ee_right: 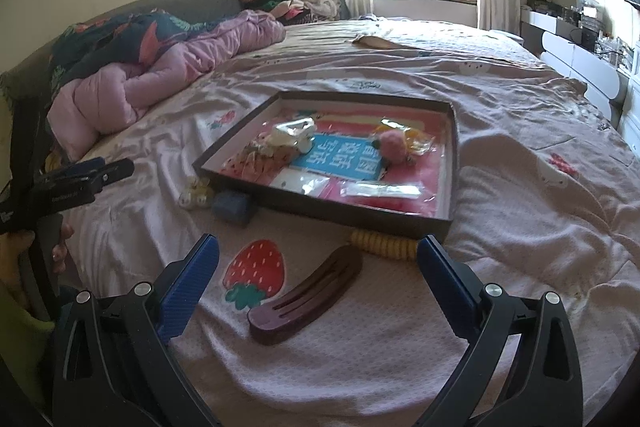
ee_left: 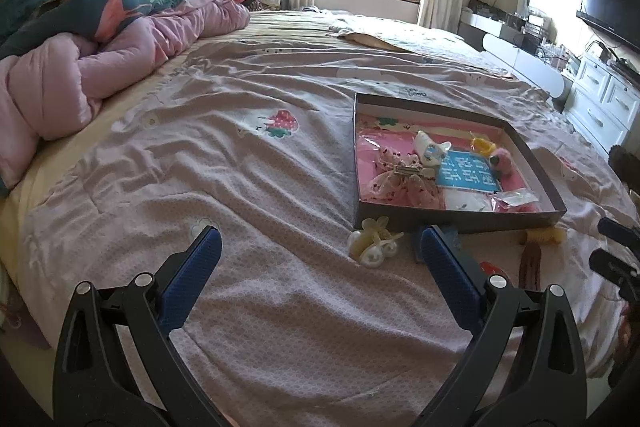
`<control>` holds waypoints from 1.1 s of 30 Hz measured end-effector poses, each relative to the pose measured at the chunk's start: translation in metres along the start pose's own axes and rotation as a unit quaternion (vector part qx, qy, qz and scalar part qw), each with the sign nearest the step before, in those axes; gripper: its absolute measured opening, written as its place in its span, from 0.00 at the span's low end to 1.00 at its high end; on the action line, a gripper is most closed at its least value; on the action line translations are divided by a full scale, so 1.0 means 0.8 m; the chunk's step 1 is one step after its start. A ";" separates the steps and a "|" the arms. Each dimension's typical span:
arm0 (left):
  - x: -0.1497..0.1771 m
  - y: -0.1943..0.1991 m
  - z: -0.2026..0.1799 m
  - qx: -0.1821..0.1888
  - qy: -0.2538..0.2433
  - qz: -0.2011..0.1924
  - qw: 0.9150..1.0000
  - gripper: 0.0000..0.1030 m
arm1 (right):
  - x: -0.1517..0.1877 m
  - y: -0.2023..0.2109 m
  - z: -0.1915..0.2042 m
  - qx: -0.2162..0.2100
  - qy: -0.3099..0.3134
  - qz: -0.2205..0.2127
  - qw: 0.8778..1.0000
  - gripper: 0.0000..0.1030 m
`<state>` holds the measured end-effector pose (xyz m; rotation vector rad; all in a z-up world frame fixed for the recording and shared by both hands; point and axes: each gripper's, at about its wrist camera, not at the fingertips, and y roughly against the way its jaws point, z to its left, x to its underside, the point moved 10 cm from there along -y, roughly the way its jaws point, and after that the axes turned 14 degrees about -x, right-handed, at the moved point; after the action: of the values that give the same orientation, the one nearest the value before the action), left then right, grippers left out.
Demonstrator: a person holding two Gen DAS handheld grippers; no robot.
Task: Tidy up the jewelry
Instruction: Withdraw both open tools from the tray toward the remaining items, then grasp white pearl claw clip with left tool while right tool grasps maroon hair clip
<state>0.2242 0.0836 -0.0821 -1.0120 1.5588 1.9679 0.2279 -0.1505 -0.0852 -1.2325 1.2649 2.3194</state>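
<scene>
A shallow dark box (ee_left: 460, 217) (ee_right: 320, 205) lies on the bed and holds hair accessories: a floral bow clip (ee_left: 404, 173), a white claw clip (ee_left: 430, 147) (ee_right: 294, 131), a pink pompom (ee_left: 504, 157) (ee_right: 394, 143) and plastic packets. In front of the box lie a pale yellow pearl claw clip (ee_left: 374, 245) (ee_right: 196, 193), a blue roller (ee_right: 234, 207), a yellow coil tie (ee_right: 384, 245) (ee_left: 544, 235) and a brown barrette (ee_right: 306, 295) (ee_left: 530, 265). My left gripper (ee_left: 320, 247) hangs open above the sheet left of the box. My right gripper (ee_right: 318, 255) is open, with the barrette between its fingers.
A pink quilt (ee_left: 120, 55) and a dark floral blanket (ee_left: 80, 3) are heaped along the bed's left side. White drawers (ee_left: 600, 99) and a television (ee_left: 612, 7) stand at the right. A hand (ee_right: 24, 247) holds the left gripper at the edge of the right wrist view.
</scene>
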 end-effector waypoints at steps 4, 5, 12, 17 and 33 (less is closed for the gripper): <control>0.003 -0.008 -0.006 0.003 -0.008 0.008 1.000 0.89 | 0.007 -0.010 0.004 -0.003 -0.004 0.007 1.000 0.94; 0.003 -0.010 -0.008 0.003 -0.010 0.009 1.000 0.89 | 0.009 -0.014 0.004 -0.002 -0.005 0.011 1.000 0.94; 0.009 -0.042 -0.030 0.012 -0.040 0.035 0.999 0.89 | 0.027 -0.040 0.000 -0.001 -0.024 0.036 0.999 0.94; 0.017 -0.066 -0.040 0.017 -0.048 0.057 0.997 0.89 | 0.040 -0.056 -0.008 0.006 -0.044 0.053 0.998 0.94; 0.037 -0.105 -0.067 0.067 -0.069 0.102 0.990 0.69 | 0.061 -0.094 -0.011 -0.008 -0.075 0.083 0.994 0.87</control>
<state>0.2806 0.0526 -0.1638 -0.6717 1.7477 1.9860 0.2430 -0.1210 -0.1692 -0.9686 1.3444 2.4895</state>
